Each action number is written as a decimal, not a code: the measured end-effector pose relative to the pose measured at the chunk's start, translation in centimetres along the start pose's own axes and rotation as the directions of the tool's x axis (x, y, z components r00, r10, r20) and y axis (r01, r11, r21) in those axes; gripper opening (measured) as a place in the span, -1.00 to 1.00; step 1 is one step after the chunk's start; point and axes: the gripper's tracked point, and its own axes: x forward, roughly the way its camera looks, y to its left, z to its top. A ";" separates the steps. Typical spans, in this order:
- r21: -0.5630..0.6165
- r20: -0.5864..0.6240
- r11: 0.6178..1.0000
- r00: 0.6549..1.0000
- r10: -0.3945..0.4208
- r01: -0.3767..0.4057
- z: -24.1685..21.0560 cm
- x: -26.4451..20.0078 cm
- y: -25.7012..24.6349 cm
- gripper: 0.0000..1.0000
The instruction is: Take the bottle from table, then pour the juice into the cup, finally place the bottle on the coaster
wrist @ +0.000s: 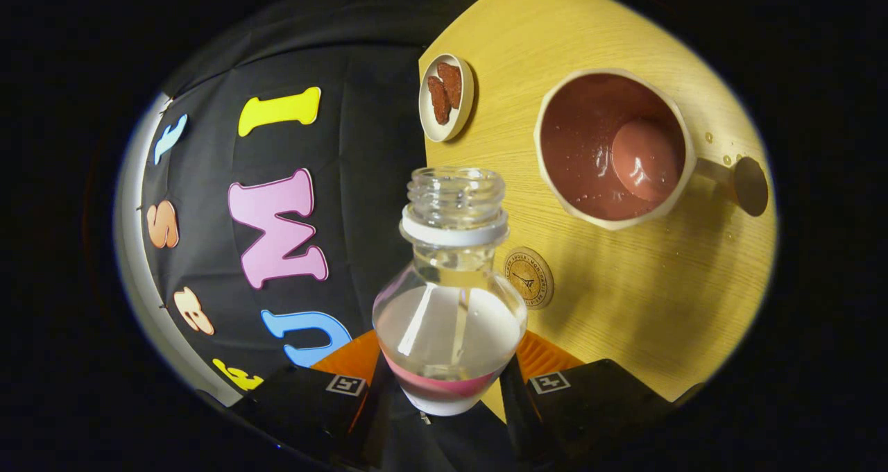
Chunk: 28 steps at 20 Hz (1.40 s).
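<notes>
one bottle [449, 298] clamped in my gripper [447, 382], neck pointing ahead | cup [614, 146] ahead-right | coaster [528, 277] just beyond bottle, nearer

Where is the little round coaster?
In the gripper view, the coaster lies flat on the table, just beyond the bottle held in the jaws, with the cup farther on.

The camera rides on the tongs [449, 389], looking forward along them, seemingly rolled sideways, close above the tabletop [624, 305] and the booth wall.
</notes>
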 end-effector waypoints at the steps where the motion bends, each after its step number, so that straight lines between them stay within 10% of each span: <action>1: 0.027 -0.003 1.000 1.000 0.002 -0.002 0.1 0.0 0.1 0.41; 28: 0.388 -0.017 0.922 0.999 0.030 -0.021 2.4 0.0 1.1 0.41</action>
